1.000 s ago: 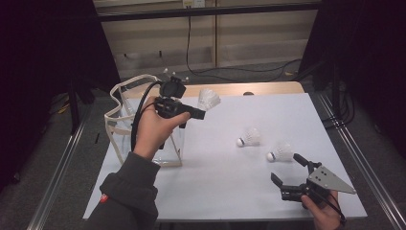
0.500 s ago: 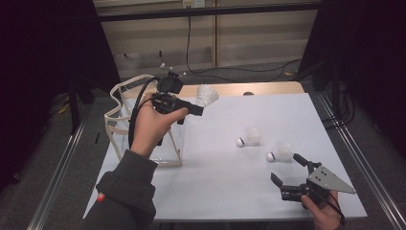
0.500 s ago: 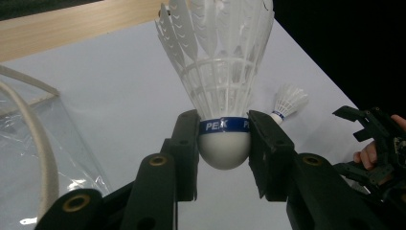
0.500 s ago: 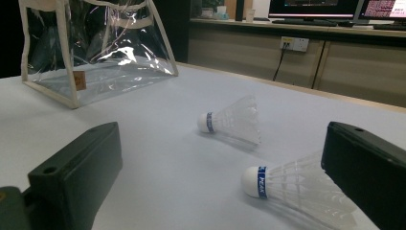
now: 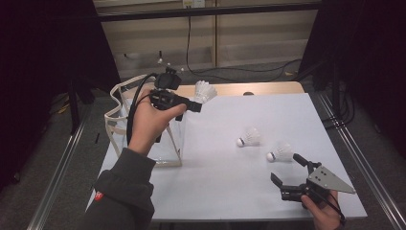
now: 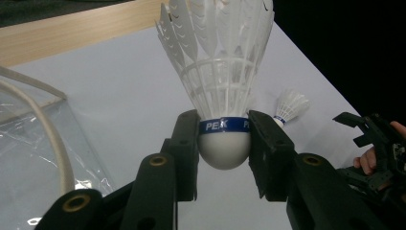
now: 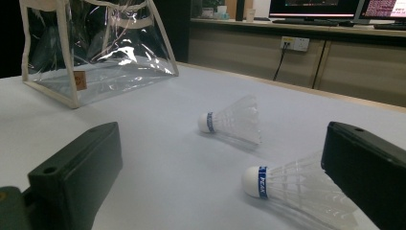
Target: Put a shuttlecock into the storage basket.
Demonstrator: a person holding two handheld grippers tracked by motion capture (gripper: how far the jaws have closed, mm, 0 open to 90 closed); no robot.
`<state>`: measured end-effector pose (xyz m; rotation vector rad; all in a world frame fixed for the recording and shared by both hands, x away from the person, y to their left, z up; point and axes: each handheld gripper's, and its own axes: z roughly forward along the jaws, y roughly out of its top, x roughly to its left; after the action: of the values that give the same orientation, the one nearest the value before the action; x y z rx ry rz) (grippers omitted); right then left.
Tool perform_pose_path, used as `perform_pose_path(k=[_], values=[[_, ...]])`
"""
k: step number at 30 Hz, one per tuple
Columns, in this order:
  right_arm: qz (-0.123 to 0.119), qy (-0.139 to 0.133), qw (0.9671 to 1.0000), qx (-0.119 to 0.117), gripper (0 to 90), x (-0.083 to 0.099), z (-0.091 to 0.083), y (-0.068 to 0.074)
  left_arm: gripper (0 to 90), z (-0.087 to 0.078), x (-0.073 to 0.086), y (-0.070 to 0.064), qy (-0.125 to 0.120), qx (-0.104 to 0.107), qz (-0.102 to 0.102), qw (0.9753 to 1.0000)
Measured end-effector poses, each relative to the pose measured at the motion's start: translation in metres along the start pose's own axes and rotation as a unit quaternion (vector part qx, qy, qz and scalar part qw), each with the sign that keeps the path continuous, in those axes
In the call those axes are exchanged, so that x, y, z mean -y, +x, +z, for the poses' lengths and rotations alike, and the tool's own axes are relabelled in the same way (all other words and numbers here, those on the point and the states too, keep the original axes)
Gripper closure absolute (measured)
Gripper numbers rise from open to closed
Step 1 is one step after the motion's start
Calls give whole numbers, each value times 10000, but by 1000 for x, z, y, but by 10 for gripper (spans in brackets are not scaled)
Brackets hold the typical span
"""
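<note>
Clear plastic bag (image 5: 143, 139) with cream trim, standing at the left edge of the white counter (image 5: 230, 191); above it, raised off the surface, the left hand-held gripper (image 5: 195, 106), jaws pinching a white shuttlecock (image 6: 222, 86) by its cork at the blue band, feathers pointing away from the hand. Mid-counter, well apart from the bag: two more shuttlecocks lying on their sides, one (image 5: 249, 137) farther, one (image 5: 280, 152) nearer the right hand-held gripper (image 5: 289, 170), which rests low at the near right corner, jaws spread wide, holding nothing.
</note>
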<state>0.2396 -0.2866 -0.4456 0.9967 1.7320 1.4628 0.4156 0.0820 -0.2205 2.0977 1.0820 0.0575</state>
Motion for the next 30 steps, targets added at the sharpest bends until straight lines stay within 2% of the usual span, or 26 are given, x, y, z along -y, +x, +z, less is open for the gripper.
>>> perform_pose_path(k=[30], values=[[8,-7,10000,-4,4,0,0,0,657,-12,-7,11,-102,-128,-152,9998]])
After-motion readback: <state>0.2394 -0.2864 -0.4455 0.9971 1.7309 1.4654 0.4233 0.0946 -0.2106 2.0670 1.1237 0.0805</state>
